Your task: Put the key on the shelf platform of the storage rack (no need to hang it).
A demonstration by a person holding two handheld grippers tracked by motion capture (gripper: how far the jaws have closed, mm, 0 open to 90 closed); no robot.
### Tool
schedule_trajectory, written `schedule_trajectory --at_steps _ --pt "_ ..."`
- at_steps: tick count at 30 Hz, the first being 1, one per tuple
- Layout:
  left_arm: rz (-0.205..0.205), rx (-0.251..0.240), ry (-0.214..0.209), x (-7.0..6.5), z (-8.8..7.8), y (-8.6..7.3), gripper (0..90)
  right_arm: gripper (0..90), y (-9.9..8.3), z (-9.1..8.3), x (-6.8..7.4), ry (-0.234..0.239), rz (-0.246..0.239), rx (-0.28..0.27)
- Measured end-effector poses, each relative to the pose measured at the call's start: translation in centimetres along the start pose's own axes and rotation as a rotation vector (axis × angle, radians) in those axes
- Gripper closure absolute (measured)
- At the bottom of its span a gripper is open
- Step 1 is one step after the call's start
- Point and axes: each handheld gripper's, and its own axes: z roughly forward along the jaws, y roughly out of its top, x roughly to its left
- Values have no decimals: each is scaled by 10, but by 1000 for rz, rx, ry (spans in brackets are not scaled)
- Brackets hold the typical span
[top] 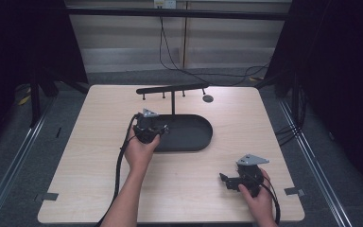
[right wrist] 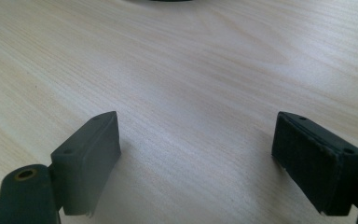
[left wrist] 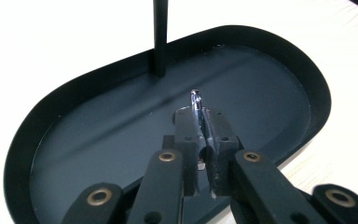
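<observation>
A black oval tray point(top: 196, 138) with an upright post point(top: 173, 101) lies in the middle of the table. My left gripper point(top: 163, 128) hangs over the tray's left end. In the left gripper view, the left gripper point(left wrist: 204, 117) is shut on a small shiny silver metal piece point(left wrist: 196, 103) that sticks out beyond the pads, just above the tray floor point(left wrist: 261, 93) and near the post point(left wrist: 160, 42). My right gripper point(top: 225, 179) rests low over the near right part of the table, and in its own view the right gripper point(right wrist: 196, 154) is open over bare wood.
The post carries a slanted black crossbar point(top: 172, 88) with short pegs hanging from it. A small dark disc point(top: 208, 98) lies on the table point(top: 99, 142) beyond the tray. Cables run across the floor behind the table, and dark curtains stand on both sides.
</observation>
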Motion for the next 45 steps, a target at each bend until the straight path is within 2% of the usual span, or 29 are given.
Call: schedule_trajectory --at_steps 14,20,21,24,25,33,45 --pt "8 6 22 0 15 1 851 149 0 0 0 0 0 0" --pt "-2 1 19 -3 23 1 850 149 0 0 0 0 -1 0" --pt "10 6 20 -2 24 1 851 149 0 0 0 0 -1 0" --pt "-1 2 21 -5 28 0 851 149 0 0 0 1 -7 -2" --pt "9 9 23 -4 29 0 851 149 0 0 0 1 -7 -2" --pt "-4 13 35 -6 37 -4 850 149 0 0 0 1 -6 -2" --pt "-1 31 52 -6 45 -12 849 149 0 0 0 2 -6 -2"
